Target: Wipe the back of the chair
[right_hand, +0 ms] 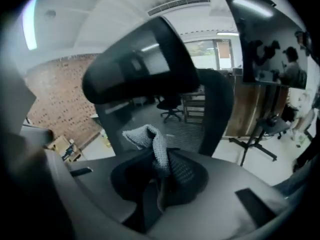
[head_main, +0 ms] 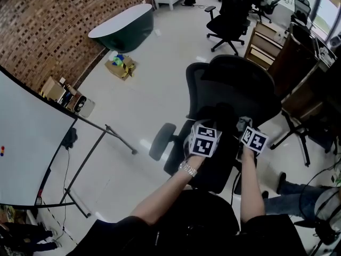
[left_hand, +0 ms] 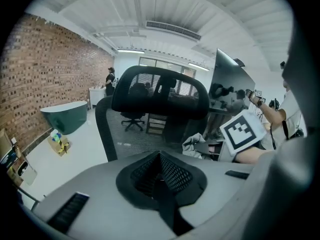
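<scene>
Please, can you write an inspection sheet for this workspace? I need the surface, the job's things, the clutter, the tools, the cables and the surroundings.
Surface: pale, shiny floor.
Job's things: black mesh chair; grey cloth.
Clutter: open cardboard box on the floor near the brick wall.
Tools: left tool shut, nothing between its jaws; right tool shut on the cloth, close to the chair's back.
Cables: a thin cable hangs below the whiteboard.
Surroundings: brick wall, green tub, second chair, wooden desk.
</scene>
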The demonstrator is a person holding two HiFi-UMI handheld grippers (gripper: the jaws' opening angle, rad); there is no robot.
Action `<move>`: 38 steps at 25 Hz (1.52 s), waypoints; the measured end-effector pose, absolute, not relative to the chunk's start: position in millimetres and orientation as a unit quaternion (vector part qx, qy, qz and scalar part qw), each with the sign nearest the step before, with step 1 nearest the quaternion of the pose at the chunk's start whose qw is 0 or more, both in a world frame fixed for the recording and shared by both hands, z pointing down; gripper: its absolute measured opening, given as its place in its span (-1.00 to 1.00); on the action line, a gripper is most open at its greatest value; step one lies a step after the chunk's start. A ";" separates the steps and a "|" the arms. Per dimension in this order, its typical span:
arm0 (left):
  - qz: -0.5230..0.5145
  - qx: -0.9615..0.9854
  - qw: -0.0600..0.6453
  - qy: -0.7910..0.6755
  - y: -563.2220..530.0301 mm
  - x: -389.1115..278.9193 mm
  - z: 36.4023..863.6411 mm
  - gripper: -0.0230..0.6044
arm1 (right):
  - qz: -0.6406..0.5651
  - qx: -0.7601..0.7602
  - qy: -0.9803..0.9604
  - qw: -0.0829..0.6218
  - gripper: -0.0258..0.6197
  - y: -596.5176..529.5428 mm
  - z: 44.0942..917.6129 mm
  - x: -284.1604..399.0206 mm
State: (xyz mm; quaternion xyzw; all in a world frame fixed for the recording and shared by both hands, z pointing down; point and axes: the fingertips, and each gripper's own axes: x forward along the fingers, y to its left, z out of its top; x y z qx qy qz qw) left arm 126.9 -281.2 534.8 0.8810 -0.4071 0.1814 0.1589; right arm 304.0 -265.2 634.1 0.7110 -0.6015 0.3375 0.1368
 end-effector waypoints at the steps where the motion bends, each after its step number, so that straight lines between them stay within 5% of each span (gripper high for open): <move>1: 0.182 0.882 0.158 -0.405 -280.5 129.5 533.8 -0.92 | 0.329 0.703 -0.618 0.129 -0.76 -264.5 616.8 280.4; 12: 0.182 0.883 0.140 -0.409 -248.6 136.9 526.4 -0.92 | 0.279 0.673 -0.670 0.142 -0.76 -239.8 569.8 202.6; 30: 0.165 0.882 0.157 -0.412 -125.2 -8.7 525.8 -0.92 | 0.257 0.694 -0.665 0.098 -0.76 -82.5 542.0 73.3; 38: 0.162 0.894 0.140 -0.393 -87.1 -4.1 509.4 -0.92 | 0.254 0.679 -0.682 0.094 -0.76 -48.4 526.1 49.8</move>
